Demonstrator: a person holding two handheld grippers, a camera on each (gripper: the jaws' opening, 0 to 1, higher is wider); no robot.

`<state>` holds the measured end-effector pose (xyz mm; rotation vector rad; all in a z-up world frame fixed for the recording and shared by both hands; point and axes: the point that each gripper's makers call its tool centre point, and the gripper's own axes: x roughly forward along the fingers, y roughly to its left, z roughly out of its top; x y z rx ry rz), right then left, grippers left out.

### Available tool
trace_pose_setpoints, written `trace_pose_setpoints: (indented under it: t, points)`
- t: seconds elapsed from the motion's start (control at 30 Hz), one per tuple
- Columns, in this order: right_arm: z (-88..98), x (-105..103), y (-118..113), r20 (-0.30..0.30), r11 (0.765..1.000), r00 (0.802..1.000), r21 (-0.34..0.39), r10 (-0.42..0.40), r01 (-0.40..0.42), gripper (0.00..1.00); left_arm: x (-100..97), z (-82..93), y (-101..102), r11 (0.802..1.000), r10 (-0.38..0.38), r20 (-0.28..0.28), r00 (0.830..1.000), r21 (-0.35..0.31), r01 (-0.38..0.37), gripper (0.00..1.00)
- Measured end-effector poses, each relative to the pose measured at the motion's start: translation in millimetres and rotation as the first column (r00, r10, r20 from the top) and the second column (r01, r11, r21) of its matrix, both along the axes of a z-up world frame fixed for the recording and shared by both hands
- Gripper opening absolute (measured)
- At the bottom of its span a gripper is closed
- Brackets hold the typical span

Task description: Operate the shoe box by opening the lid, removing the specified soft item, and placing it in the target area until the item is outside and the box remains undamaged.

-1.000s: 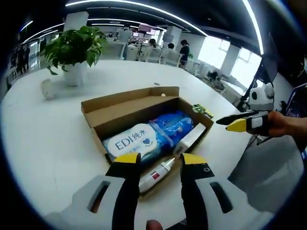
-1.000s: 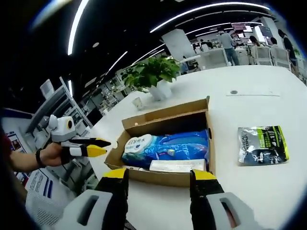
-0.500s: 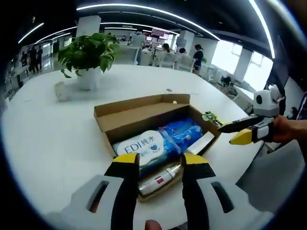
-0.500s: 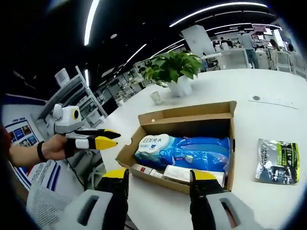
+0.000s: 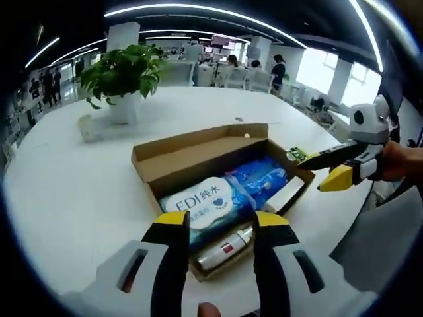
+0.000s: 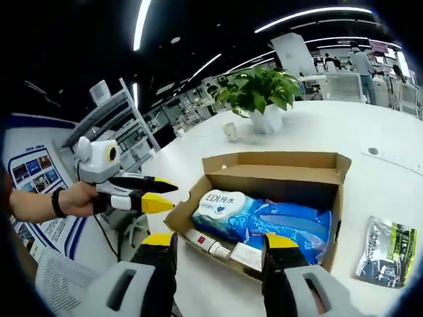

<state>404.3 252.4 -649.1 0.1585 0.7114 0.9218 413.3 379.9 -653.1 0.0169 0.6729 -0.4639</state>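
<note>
Left gripper view looks down on an open cardboard shoe box (image 5: 198, 153) on a white table (image 5: 66, 198), lid folded back. Inside lies a soft blue wet-wipes pack (image 5: 218, 195), beside a small tube (image 5: 225, 246) and a white carton (image 5: 285, 195). Your left gripper (image 5: 215, 221) hovers empty, jaws apart, above the box's near edge. Your right gripper (image 5: 334, 168), jaws slightly parted and empty, hangs near the box's far corner. Pinch the pack's middle and lift straight up, clear of the cardboard walls.
</note>
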Motion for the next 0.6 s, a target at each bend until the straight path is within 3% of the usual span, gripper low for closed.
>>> trace_pose_setpoints:
  t: [0.23,0.37,0.5,0.6]
  points:
    - [-1.8,24,10,0.006,1.000,1.000,-0.023,0.002,-0.001,0.52,13.3,-14.5,3,0.976,-0.163,-0.042,0.986,0.140,0.167,0.45]
    - [-9.5,30,22,0.048,0.988,0.994,-0.121,0.100,-0.094,0.54,20.8,-17.8,0,0.961,-0.212,-0.060,0.975,0.166,0.219,0.47]
    - [-24.9,34,31,0.061,0.958,0.977,-0.217,0.206,-0.189,0.58,18.7,-29.1,-4,0.923,-0.297,-0.121,0.947,0.220,0.317,0.53]
    - [-29.8,33,42,0.062,0.939,0.963,-0.246,0.263,-0.240,0.61,17.2,-37.5,-9,0.875,-0.372,-0.150,0.916,0.273,0.400,0.57]
